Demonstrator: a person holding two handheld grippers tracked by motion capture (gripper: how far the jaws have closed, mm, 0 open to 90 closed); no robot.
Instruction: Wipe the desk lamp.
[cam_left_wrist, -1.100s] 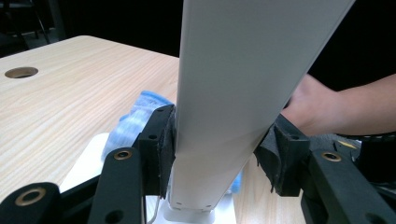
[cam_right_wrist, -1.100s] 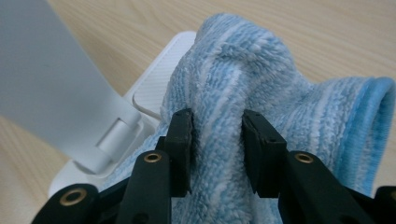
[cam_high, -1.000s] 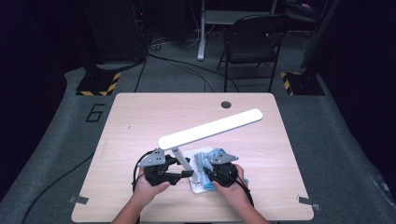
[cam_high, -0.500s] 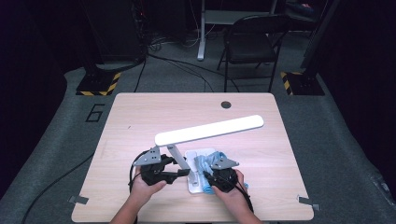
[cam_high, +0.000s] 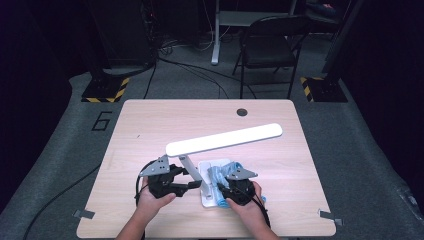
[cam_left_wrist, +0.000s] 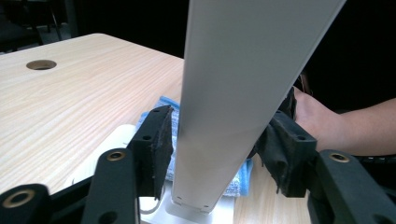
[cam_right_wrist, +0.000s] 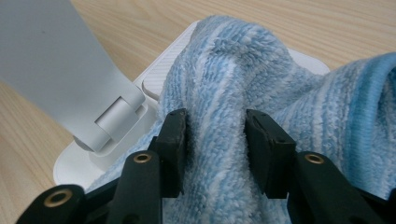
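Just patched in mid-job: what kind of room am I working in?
Probably a recording studio or lab, not a home: a bare wooden table on grey carpet marked with a "6", hazard-striped stand bases, loose floor cables, a folding chair, dark surroundings.

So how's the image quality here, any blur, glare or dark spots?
High view: table evenly lit, surroundings nearly black, picture soft. Left gripper view: lamp arm close, bright and featureless, background dark. Right gripper view: blue cloth sharp enough to show its loops, lamp arm slightly soft.
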